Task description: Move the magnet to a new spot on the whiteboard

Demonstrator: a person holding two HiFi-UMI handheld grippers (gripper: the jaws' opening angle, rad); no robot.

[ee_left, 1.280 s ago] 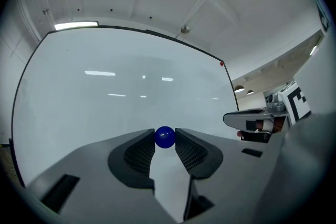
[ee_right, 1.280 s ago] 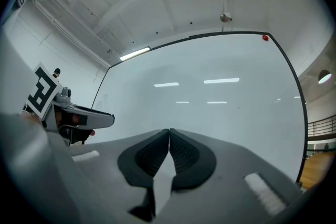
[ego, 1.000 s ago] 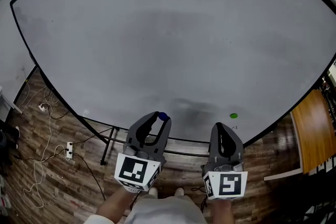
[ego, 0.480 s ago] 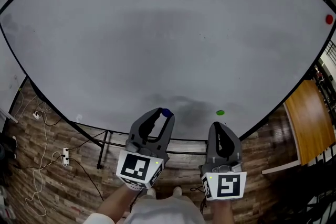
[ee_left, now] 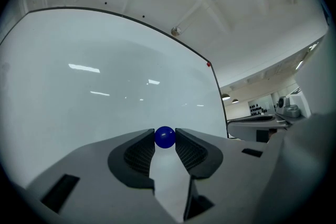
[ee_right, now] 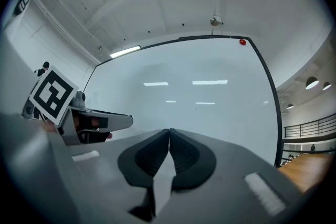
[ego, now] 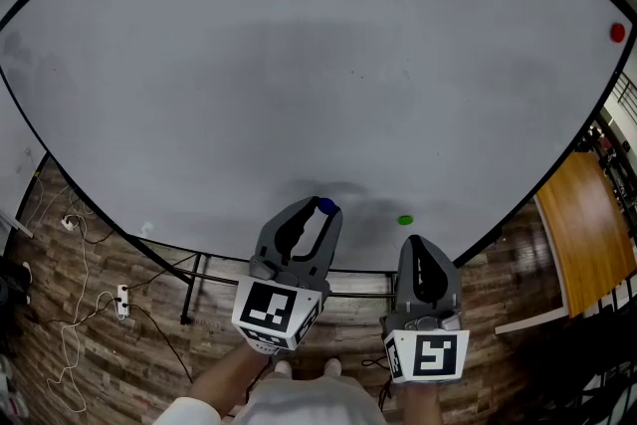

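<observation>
The left gripper [ego: 320, 210] pinches the blue magnet [ee_left: 165, 137] between the tips of its fingers [ee_left: 137, 153], close to the lower part of the whiteboard [ego: 299, 65]. The right gripper [ego: 419, 246] has its fingers pressed together, with nothing between them. A green magnet [ego: 405, 220] sits on the board near both grippers, and a red magnet [ego: 617, 32] far at the upper right.

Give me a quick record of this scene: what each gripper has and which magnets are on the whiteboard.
left gripper: shut on blue magnet, pinched at the jaw tips
right gripper: shut, empty
whiteboard: in front of both grippers
green magnet: on the board, low, just above the right gripper in the head view
red magnet: on the board, upper right corner
</observation>
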